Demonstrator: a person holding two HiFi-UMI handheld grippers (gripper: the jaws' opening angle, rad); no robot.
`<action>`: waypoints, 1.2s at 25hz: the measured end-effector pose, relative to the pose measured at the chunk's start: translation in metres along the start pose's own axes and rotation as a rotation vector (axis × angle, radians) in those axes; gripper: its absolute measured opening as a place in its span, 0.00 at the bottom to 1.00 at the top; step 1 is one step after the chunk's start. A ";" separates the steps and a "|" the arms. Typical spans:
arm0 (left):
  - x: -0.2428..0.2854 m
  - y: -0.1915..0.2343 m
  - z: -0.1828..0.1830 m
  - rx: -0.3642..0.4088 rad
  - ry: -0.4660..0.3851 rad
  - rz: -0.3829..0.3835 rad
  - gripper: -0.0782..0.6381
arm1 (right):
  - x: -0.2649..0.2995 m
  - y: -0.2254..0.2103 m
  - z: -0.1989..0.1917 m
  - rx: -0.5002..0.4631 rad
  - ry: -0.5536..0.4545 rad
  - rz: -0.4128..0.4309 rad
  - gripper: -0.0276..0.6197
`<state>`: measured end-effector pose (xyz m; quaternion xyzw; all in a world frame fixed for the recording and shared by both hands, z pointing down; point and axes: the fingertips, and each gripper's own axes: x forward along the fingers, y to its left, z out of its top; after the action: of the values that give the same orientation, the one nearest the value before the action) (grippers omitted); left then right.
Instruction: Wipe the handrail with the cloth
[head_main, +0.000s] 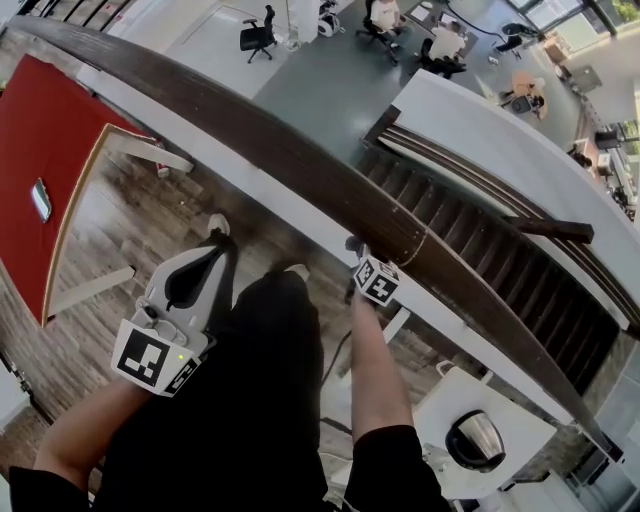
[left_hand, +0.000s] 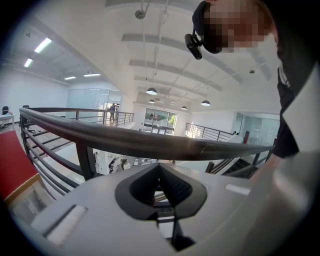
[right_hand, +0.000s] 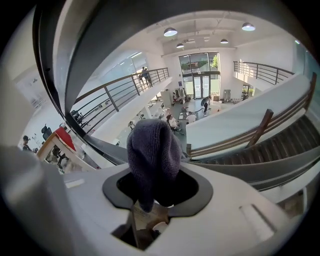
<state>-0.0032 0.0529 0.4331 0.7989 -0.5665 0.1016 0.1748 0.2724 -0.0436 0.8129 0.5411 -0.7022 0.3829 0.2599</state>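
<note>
The dark wooden handrail (head_main: 300, 165) runs diagonally from the top left to the lower right in the head view. My right gripper (head_main: 362, 262) is up against its near side, shut on a grey knitted cloth (right_hand: 152, 157) that bulges out beyond the jaws. In the right gripper view the handrail (right_hand: 90, 40) arches close over the upper left. My left gripper (head_main: 215, 245) hangs lower and to the left, away from the rail, with its jaws shut on nothing. From the left gripper (left_hand: 159, 167) the handrail (left_hand: 150, 142) crosses just above the tips.
A red-topped table (head_main: 50, 170) stands on the wooden floor at left. Beyond the rail is a drop to a lower floor with office chairs (head_main: 258, 38) and a staircase (head_main: 480, 230). A white table (head_main: 510, 425) with a round shiny object is at lower right.
</note>
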 end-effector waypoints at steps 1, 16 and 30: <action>-0.002 -0.002 -0.001 0.002 0.007 -0.005 0.11 | -0.001 0.003 -0.002 0.013 -0.004 0.010 0.24; -0.013 -0.002 0.009 -0.028 0.038 -0.206 0.11 | -0.135 0.082 0.014 0.095 -0.198 -0.009 0.24; -0.018 -0.018 0.039 -0.062 -0.072 -0.426 0.11 | -0.366 0.249 0.111 -0.106 -0.664 0.017 0.23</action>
<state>0.0058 0.0587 0.3875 0.8979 -0.3934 0.0163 0.1967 0.1414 0.1015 0.4003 0.6162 -0.7719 0.1507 0.0417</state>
